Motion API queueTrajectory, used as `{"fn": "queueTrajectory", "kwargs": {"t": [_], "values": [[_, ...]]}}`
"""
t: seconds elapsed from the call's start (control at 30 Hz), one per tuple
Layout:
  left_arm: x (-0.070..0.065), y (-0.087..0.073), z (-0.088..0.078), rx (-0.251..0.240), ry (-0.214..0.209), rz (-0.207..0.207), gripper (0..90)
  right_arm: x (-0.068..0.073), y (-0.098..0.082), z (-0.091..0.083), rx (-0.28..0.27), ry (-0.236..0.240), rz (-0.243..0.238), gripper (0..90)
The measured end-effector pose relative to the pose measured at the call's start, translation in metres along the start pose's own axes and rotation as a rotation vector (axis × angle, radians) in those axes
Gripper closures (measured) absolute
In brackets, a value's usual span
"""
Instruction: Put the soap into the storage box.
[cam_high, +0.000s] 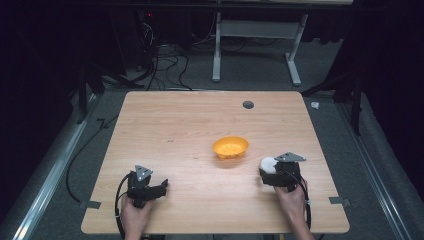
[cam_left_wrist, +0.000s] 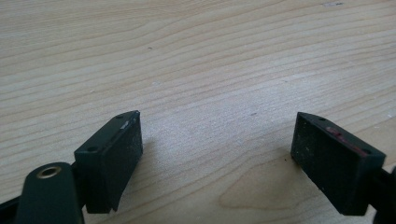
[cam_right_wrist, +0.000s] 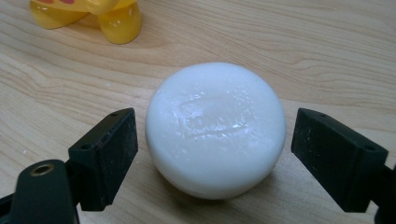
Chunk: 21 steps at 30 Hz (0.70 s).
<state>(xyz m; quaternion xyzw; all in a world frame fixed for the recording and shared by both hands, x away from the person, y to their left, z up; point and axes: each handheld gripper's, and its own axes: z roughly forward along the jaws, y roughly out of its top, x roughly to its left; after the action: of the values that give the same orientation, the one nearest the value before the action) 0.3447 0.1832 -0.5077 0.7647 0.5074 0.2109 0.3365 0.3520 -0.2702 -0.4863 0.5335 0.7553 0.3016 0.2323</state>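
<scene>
Between my right gripper's (cam_right_wrist: 212, 154) wide-spread jaws sits a white soap bar (cam_right_wrist: 215, 128), untouched, near the tabletop's right edge; my left gripper (cam_left_wrist: 217, 158) gapes empty.

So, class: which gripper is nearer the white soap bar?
Right. The right gripper straddles the white soap bar with its jaws open; the left gripper rests far across the table.

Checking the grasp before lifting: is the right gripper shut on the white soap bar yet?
No, the right gripper is open: its jaws flank the white soap bar with gaps on both sides.
</scene>
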Motion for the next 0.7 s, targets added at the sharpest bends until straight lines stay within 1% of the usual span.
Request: {"fn": "queueTrajectory", "kwargs": {"t": [0.2, 0.33, 0.53, 0.7], "values": [[0.000, 0.000, 0.000, 0.000, 0.001, 0.000, 17.1, 0.000, 0.001, 0.009, 0.025, 0.004, 0.009, 15.7], [0.000, 0.000, 0.000, 0.000, 0.000, 0.000, 17.1, 0.000, 0.001, 0.014, 0.039, -0.003, 0.015, 16.0], [0.000, 0.000, 0.000, 0.000, 0.000, 0.000, 17.1, -0.001, 0.001, 0.017, 0.042, 0.004, 0.029, 18.8], [0.000, 0.000, 0.000, 0.000, 0.000, 0.000, 17.1, -0.001, 0.001, 0.018, 0.033, 0.012, 0.028, 21.9]]}}
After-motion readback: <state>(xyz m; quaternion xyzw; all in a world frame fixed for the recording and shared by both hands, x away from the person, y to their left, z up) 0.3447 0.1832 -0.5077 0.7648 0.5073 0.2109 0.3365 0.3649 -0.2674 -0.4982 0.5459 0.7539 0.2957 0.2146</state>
